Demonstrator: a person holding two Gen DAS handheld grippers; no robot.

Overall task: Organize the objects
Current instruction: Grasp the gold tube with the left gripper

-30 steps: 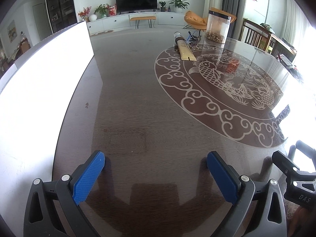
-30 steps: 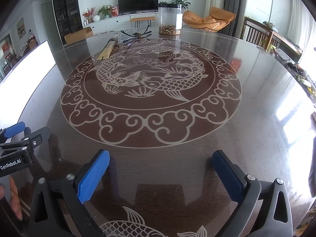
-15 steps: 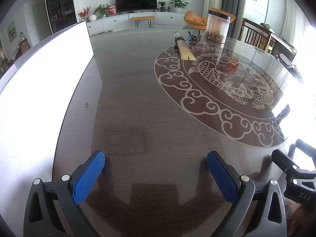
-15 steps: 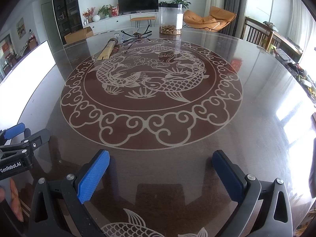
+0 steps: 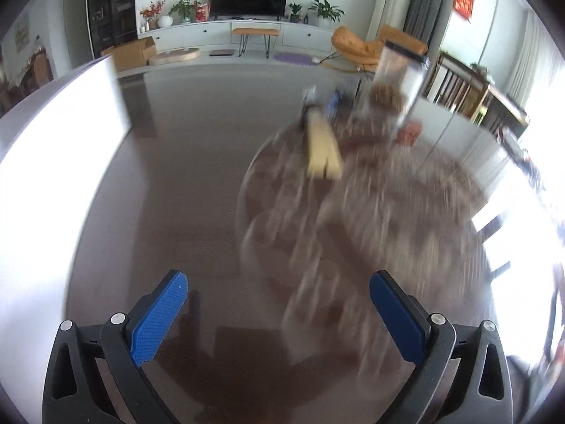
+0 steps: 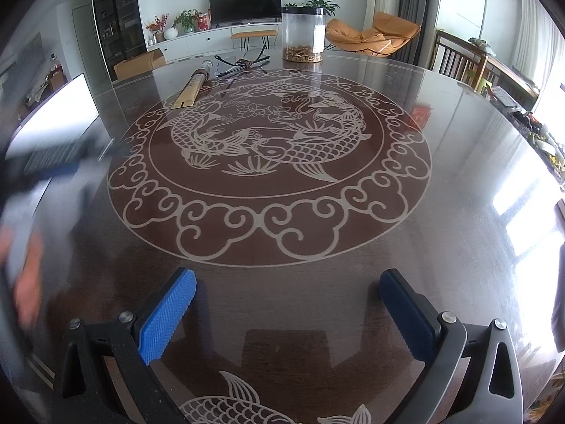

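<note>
A long tan box [image 6: 190, 88] lies at the far side of the surface [image 6: 441, 247], near a clear jar [image 6: 302, 33]; the left view blurs it. Left gripper [image 5: 279, 304] and right gripper [image 6: 287, 304] both gape empty

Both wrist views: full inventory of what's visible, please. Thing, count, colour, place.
table: 1, dark brown with pale fish and cloud pattern, fills the foreground
clear jar: 1, transparent with black lid and brownish contents, far edge of table
long flat box: 1, tan, far left of the pattern
dark tangled items: count unclear, black, between box and jar
TV: 1, black, on the back wall
orange chair: 1, beyond the table, right
potted plants: several, green, on the white cabinet
left gripper: 1, black with blue pads, open, empty
right gripper: 1, same build, open, empty
</note>
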